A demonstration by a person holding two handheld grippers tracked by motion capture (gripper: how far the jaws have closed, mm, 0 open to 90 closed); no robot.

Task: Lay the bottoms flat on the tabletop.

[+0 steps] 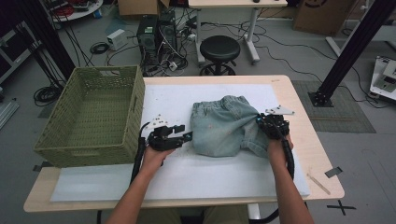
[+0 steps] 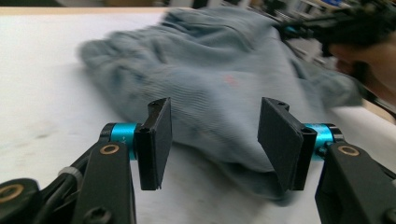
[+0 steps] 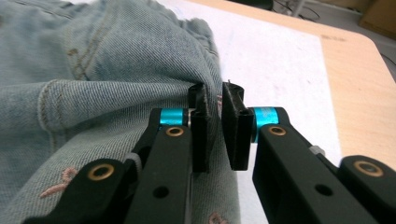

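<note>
A pale blue denim garment [image 1: 224, 128] lies crumpled in the middle of the white mat [image 1: 187, 172]. My left gripper [image 1: 185, 132] hovers just off its left edge, jaws open; in the left gripper view the denim [image 2: 224, 79] lies beyond and partly between the wide-set pads of this gripper [image 2: 212, 140], untouched. My right gripper [image 1: 261, 120] is at the garment's right side, where the cloth is drawn up into a peak. In the right gripper view its jaws [image 3: 215, 91] stand nearly together, pinching a fold of the denim [image 3: 93, 93] at the tips.
A green woven basket [image 1: 105, 69], with nothing in it, stands at the table's left end, close to my left hand. Bare wooden tabletop [image 1: 310, 135] runs along the right of the mat. A black stool [image 1: 219, 49] stands on the floor beyond the far edge.
</note>
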